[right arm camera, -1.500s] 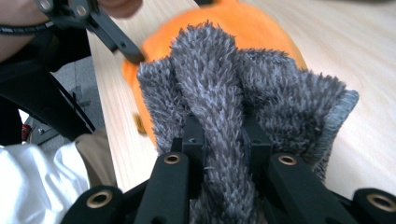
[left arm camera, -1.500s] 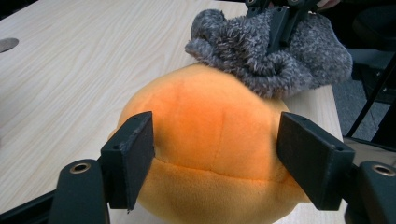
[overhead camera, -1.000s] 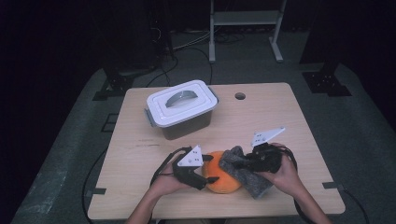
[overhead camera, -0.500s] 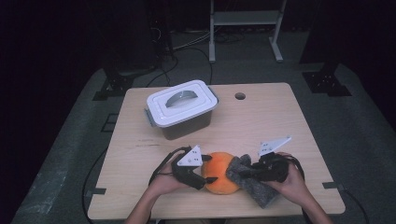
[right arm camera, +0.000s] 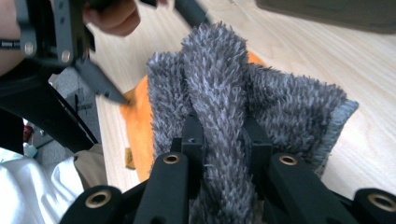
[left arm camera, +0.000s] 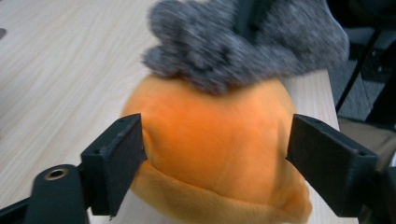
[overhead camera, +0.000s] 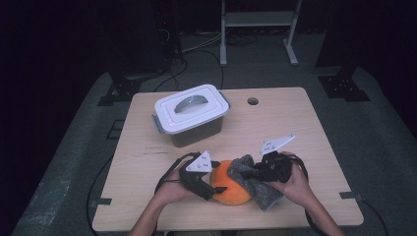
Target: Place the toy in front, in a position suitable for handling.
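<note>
An orange plush ball [overhead camera: 227, 191] rests on the wooden table [overhead camera: 295, 123] near its front edge. My left gripper [overhead camera: 216, 182] reaches in from the left with a jaw on each side of the ball [left arm camera: 215, 140]. Its jaws have just been opening, but both pads still touch the ball's flanks. My right gripper [overhead camera: 248, 173] is shut on a fold of grey fuzzy cloth [overhead camera: 265, 194]. The cloth [right arm camera: 219, 84] is draped over the ball's right and top side [right arm camera: 137, 126], and its bunched edge [left arm camera: 243, 42] lies on the ball's top.
A closed storage box with a white lid and handle [overhead camera: 192, 110] stands behind the ball at the table's back left. A small round hole [overhead camera: 253, 101] sits near the back edge. Cables trail off the front of the table.
The right gripper with the cloth slid toward the front edge, then back up and left over the ball. The left gripper stayed put beside the ball.
</note>
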### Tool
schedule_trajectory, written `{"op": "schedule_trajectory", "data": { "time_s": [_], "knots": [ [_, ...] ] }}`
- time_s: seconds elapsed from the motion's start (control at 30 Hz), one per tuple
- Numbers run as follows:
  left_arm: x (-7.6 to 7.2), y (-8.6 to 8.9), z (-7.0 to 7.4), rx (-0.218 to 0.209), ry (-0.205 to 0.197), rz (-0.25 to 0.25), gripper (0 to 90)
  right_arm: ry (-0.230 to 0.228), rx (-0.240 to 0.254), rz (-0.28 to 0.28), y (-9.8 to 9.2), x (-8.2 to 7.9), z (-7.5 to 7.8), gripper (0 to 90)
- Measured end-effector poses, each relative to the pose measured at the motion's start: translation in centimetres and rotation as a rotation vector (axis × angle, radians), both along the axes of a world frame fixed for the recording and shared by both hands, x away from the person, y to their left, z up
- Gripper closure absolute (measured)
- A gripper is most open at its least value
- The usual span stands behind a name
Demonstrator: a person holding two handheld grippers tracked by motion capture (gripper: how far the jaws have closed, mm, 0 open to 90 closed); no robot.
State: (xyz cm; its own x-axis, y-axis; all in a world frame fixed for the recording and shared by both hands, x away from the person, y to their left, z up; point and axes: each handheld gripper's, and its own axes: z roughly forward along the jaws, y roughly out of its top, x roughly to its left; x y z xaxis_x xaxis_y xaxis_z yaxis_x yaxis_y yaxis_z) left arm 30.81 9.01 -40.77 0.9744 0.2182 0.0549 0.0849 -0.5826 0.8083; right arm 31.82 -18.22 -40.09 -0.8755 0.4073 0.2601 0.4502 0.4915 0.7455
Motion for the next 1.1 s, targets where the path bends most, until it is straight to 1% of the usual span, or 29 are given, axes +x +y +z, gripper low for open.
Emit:
{"op": "schedule_trajectory", "data": {
  "time_s": [0.03, 0.13, 0.17, 0.23, 0.33, 0.43, 0.47, 0.5, 0.57, 0.7, 0.77, 0.87, 0.9, 0.93, 0.97, 1.0, 1.03, 1.1],
  "knots": [
    [0.1, 0.1, 0.3, -0.011, -0.003, 0.016, 15.4, -0.002, 0.0, 0.004, 0.0, -0.3, 0.0, 74.9],
    [0.1, 0.1, 0.4, -0.022, -0.004, 0.024, 15.3, -0.013, -0.004, 0.011, 0.0, -1.2, -0.2, 74.8],
    [0.0, -0.1, 0.3, -0.014, -0.005, 0.028, 15.5, -0.017, -0.004, 0.015, 0.0, -1.5, -0.2, 74.8],
    [-0.1, -0.3, -0.1, 0.019, -0.018, 0.029, 18.7, -0.022, -0.005, 0.019, -0.1, -1.9, -0.3, 74.7],
    [-0.3, -0.4, -0.4, 0.014, -0.022, 0.014, 21.3, -0.021, 0.004, 0.019, -0.7, -2.2, -0.7, 74.7],
    [-0.4, -0.4, -0.4, 0.017, -0.026, 0.007, 22.7, -0.003, 0.03, 0.006, -1.8, -2.3, -1.3, 74.8],
    [-0.4, -0.4, -0.4, 0.017, -0.026, 0.007, 22.8, -0.003, 0.03, 0.006, -1.8, -2.3, -1.3, 74.8],
    [-0.4, -0.4, -0.4, 0.013, -0.023, 0.011, 22.8, 0.014, 0.044, -0.012, -2.7, -2.4, -1.9, 74.8],
    [-0.4, -0.5, -0.4, 0.014, -0.018, 0.012, 23.3, 0.028, 0.045, -0.025, -3.4, -2.4, -2.4, 74.8],
    [-0.5, -0.5, -0.4, 0.023, -0.026, 0.003, 24.2, 0.042, 0.019, -0.065, -4.6, -2.4, -2.9, 74.8],
    [-0.5, -0.5, -0.5, 0.027, -0.026, 0.002, 24.2, 0.041, 0.011, -0.076, -4.9, -2.2, -2.7, 75.0],
    [-0.5, -0.5, -0.5, 0.034, -0.032, 0.003, 24.5, 0.03, 0.028, -0.079, -4.4, -1.8, -1.9, 75.0],
    [-0.6, -0.7, -0.5, 0.04, -0.041, 0.001, 24.6, 0.021, 0.028, -0.073, -3.9, -1.5, -1.4, 74.9],
    [-0.6, -0.7, -0.5, 0.04, -0.041, 0.001, 24.6, 0.014, 0.027, -0.069, -3.5, -1.3, -1.2, 74.9],
    [-0.7, -0.7, -0.4, 0.051, -0.048, -0.004, 24.6, 0.007, 0.024, -0.059, -3.0, -1.0, -0.9, 74.9],
    [-0.7, -0.7, -0.4, 0.051, -0.048, -0.004, 24.5, 0.005, 0.019, -0.052, -2.5, -0.8, -0.7, 74.9],
    [-0.6, -0.5, -0.3, 0.061, -0.046, 0.0, 24.4, 0.002, 0.012, -0.047, -2.0, -0.6, -0.6, 74.9],
    [-0.4, -0.1, 0.0, 0.069, -0.042, 0.005, 21.7, -0.002, 0.009, -0.035, -1.3, -0.4, -0.6, 74.8]
  ]
}}
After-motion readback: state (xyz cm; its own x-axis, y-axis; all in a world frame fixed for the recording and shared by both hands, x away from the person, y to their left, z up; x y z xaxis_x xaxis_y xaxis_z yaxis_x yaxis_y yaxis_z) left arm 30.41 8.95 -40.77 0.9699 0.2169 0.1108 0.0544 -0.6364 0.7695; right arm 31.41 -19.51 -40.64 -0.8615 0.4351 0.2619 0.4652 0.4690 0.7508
